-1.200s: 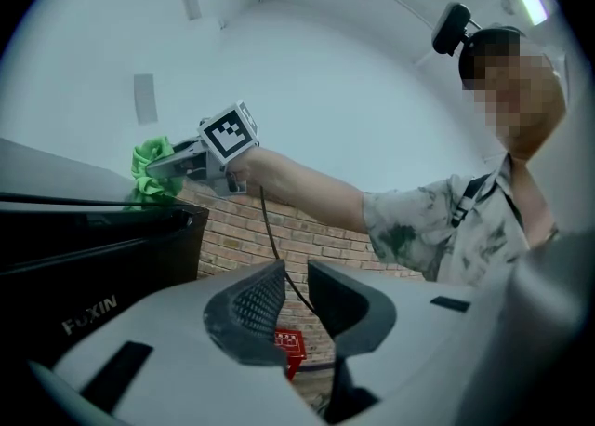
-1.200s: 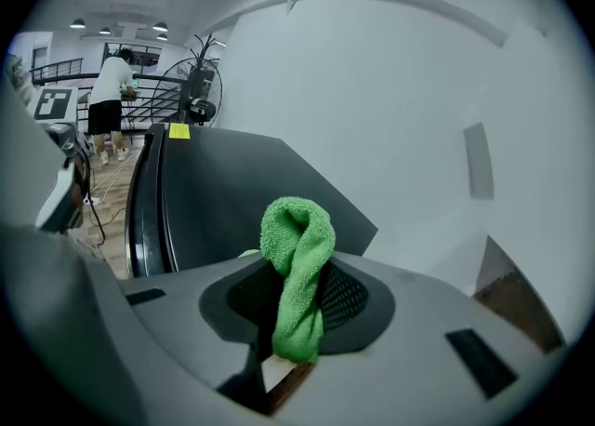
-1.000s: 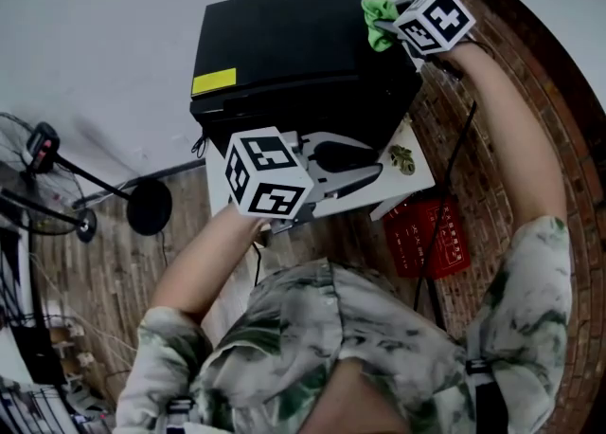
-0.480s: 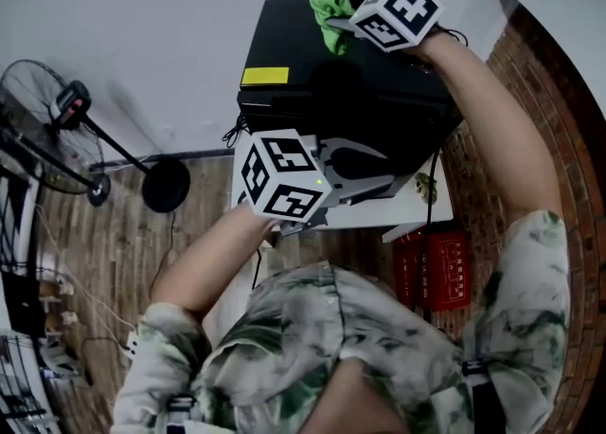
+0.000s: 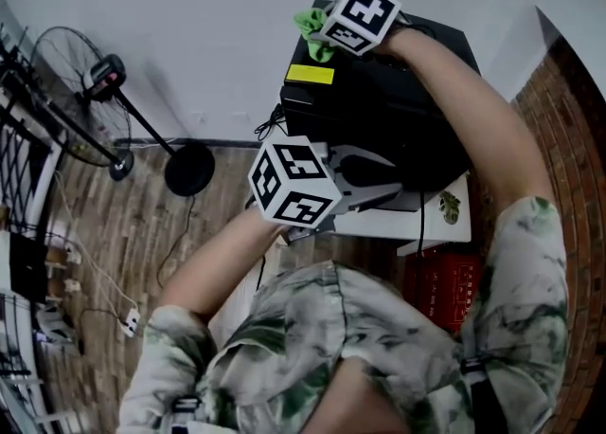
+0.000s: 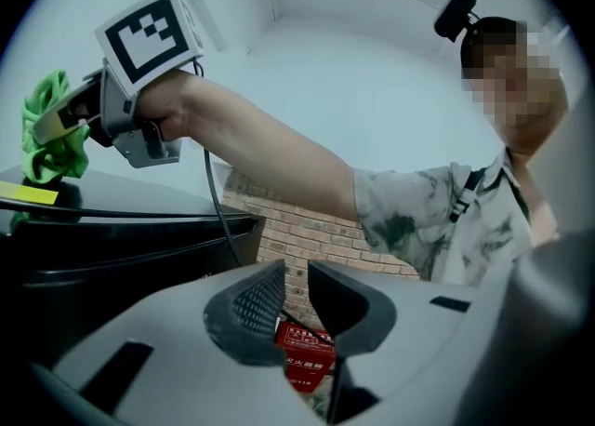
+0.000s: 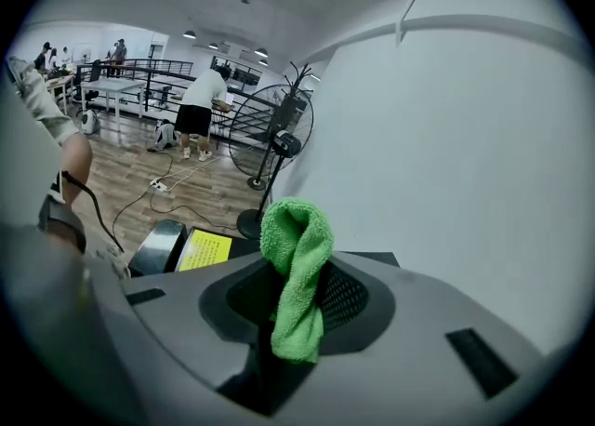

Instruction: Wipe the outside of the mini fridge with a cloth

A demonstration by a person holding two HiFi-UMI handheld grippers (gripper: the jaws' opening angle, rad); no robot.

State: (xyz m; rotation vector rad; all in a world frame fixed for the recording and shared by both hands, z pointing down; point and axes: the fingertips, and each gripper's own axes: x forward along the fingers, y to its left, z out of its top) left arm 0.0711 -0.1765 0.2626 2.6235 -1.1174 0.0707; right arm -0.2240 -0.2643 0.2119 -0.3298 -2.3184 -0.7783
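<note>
The black mini fridge stands on a white stand, with a yellow label on its top. My right gripper is shut on a green cloth at the fridge top's far left edge, just beyond the label. In the right gripper view the cloth hangs folded between the jaws. My left gripper hovers in front of the fridge; its jaws are nearly together with a thin gap and nothing in it. From the left gripper view the cloth rests above the fridge.
A red box sits on the brick floor under the stand. A standing fan with a round base is left of the fridge, by the white wall. Cables and a power strip lie on the wooden floor. People stand far off in the room.
My right gripper has carried the cloth leftward across the fridge top, from its right rear corner to the label side. The left gripper has stayed in front of the fridge.
</note>
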